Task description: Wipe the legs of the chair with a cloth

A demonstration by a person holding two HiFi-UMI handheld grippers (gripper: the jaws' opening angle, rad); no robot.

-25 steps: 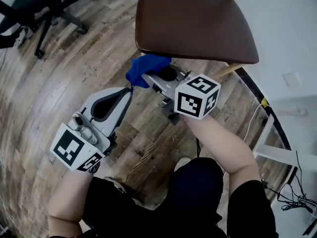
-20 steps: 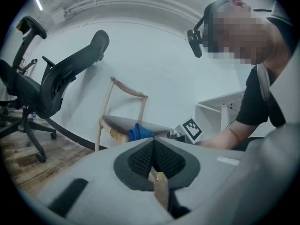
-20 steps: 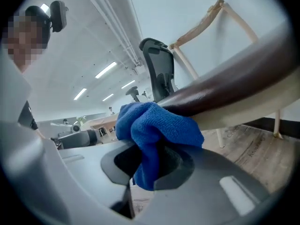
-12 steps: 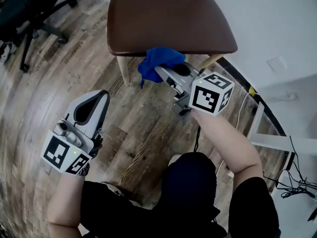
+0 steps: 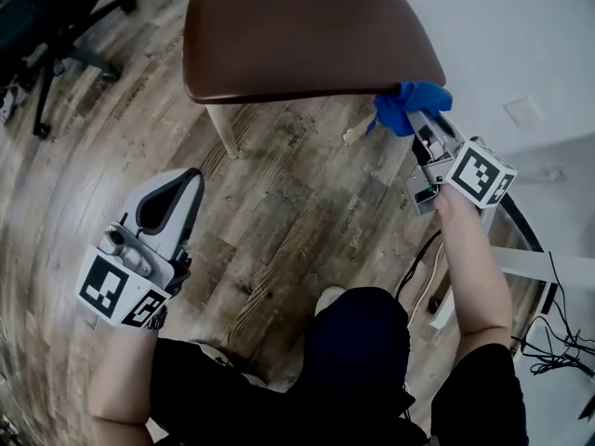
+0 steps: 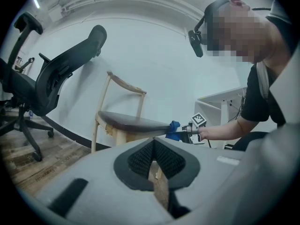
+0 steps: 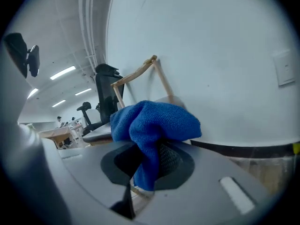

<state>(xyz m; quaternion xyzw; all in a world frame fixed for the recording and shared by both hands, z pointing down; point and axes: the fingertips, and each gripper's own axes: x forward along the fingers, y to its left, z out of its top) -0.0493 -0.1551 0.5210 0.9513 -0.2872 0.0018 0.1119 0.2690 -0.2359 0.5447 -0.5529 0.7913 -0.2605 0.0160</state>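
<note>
- Rightward along the seat edge, the right claw had carried the blue cloth, pinched tight, to the chair's right corner.
- Left claw hung pressed together, empty, well apart.
- Best next, probably: dip below the seat, wrap the leg, stroke downward.

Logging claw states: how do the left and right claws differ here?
The right claw is shut on the blue cloth; the left claw is shut on nothing. The right claw is at the chair seat's corner; the left claw hangs apart over the floor. Both are shut.
</note>
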